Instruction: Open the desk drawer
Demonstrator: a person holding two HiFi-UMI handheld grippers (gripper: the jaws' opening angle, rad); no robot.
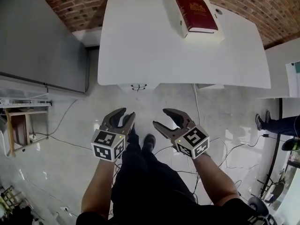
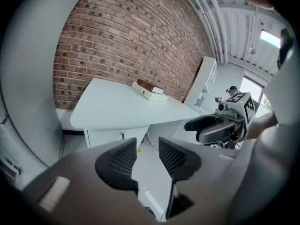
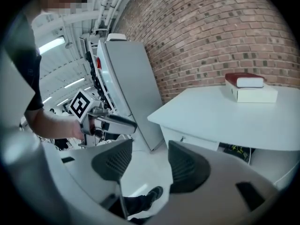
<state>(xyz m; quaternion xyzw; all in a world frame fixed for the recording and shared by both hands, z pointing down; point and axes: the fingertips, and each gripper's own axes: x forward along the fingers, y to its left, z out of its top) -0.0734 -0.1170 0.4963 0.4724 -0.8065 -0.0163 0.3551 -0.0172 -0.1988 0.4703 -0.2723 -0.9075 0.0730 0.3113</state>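
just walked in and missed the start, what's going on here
A person stands facing a white desk, holding a gripper in each hand. The left gripper and the right gripper are both open and empty, held low, short of the desk. The drawer under its front edge looks shut and untouched. A red book lies on a white box on the desktop.

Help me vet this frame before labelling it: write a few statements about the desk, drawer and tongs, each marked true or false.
1. A red book lies on a white box on the desk. True.
2. The drawer is pulled out. False: it sits closed under the desktop.
3. The left tongs grip the drawer. False: they are open, empty and short of the desk.
4. The right tongs are open and empty. True.
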